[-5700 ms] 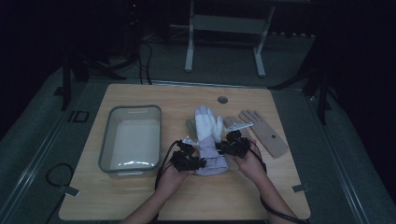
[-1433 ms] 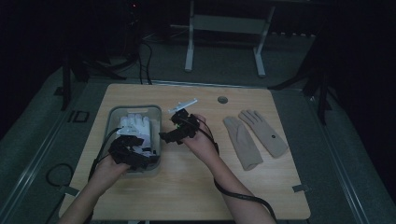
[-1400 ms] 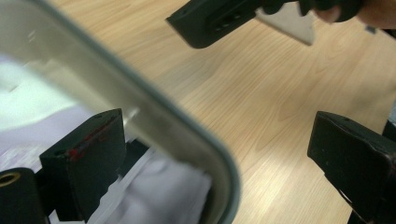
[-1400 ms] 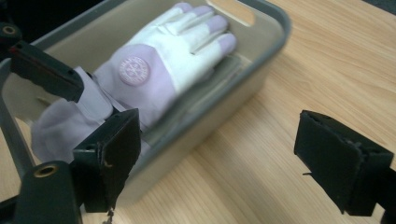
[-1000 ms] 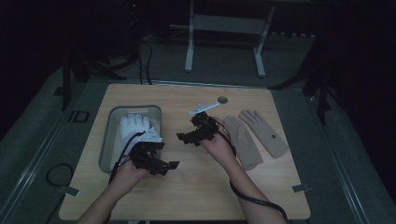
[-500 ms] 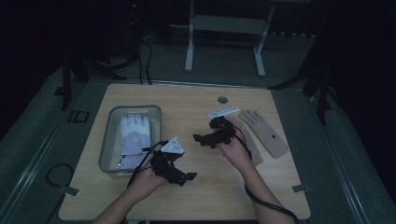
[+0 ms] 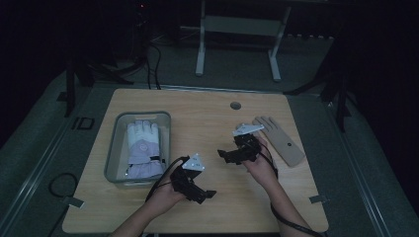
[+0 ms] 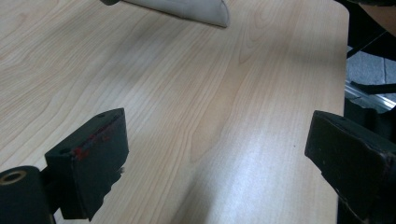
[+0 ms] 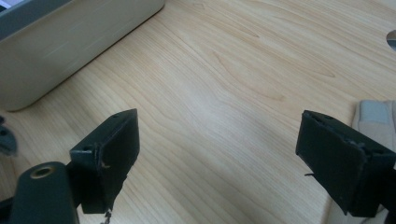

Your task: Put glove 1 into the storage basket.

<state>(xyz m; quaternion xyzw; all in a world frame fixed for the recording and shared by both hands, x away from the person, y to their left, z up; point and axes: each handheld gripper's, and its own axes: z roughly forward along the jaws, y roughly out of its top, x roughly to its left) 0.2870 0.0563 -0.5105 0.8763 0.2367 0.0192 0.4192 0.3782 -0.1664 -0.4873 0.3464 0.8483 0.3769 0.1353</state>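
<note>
Figure: gloves being sorted into a bin, high view with two gripper views. A white glove (image 7: 142,149) lies inside the clear bin (image 7: 113,153) at centre left of the high view; a tan glove (image 7: 279,139) lies flat on the wooden table (image 7: 207,123) at centre right, palm side down as far as can be judged.

The left gripper (image 7: 200,192) hangs low in the frame, just right of the bin, its jaws spread wide over bare wood with nothing between them, as the left gripper view confirms. The right gripper (image 7: 228,155) sits at centre, just left of the tan glove, jaws likewise spread and empty; in the right gripper view the bin wall (image 9: 70,42) fills the upper left and the glove's cuff edge (image 9: 373,119) peeks in at right.

Step in hand, by judgement: one glove is stowed and both tools are free. The next move calls for turning the right gripper toward the tan glove, pinching its cuff or fingers, and carrying it over the bin.
</note>
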